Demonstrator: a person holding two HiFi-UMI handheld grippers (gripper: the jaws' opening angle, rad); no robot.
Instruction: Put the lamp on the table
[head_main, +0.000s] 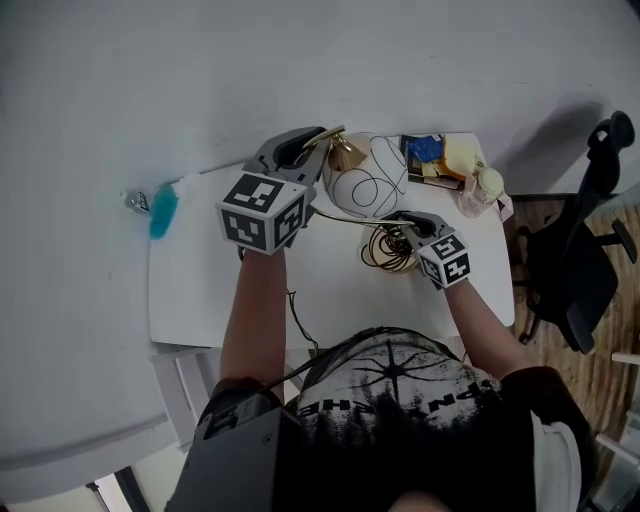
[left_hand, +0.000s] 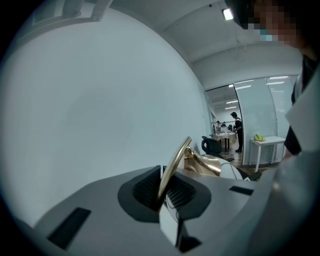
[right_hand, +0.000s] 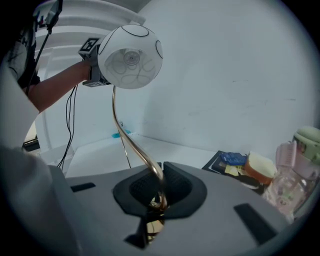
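The white tabletop (head_main: 200, 290) lies under the lamp (head_main: 365, 178), whose white globe shade sits near the far edge. Its gold coiled base (head_main: 388, 250) is nearer the middle. The left tongs (head_main: 318, 142) are clamped on the gold stem (right_hand: 120, 135) beside the shade. The right tongs (head_main: 405, 222) are clamped on the stem just above the coil.

An office: swivel chair (head_main: 573, 275), glass partitions (left_hand: 257, 107) and distant desks (left_hand: 224, 135).

- Looking steeply down from overhead onto the bench (head_main: 200, 290).
- Riding the left gripper (left_hand: 164, 192) and the right gripper (right_hand: 156, 192), looking closely along the jaws.
- Sharing the lamp (right_hand: 130, 56) across all views.
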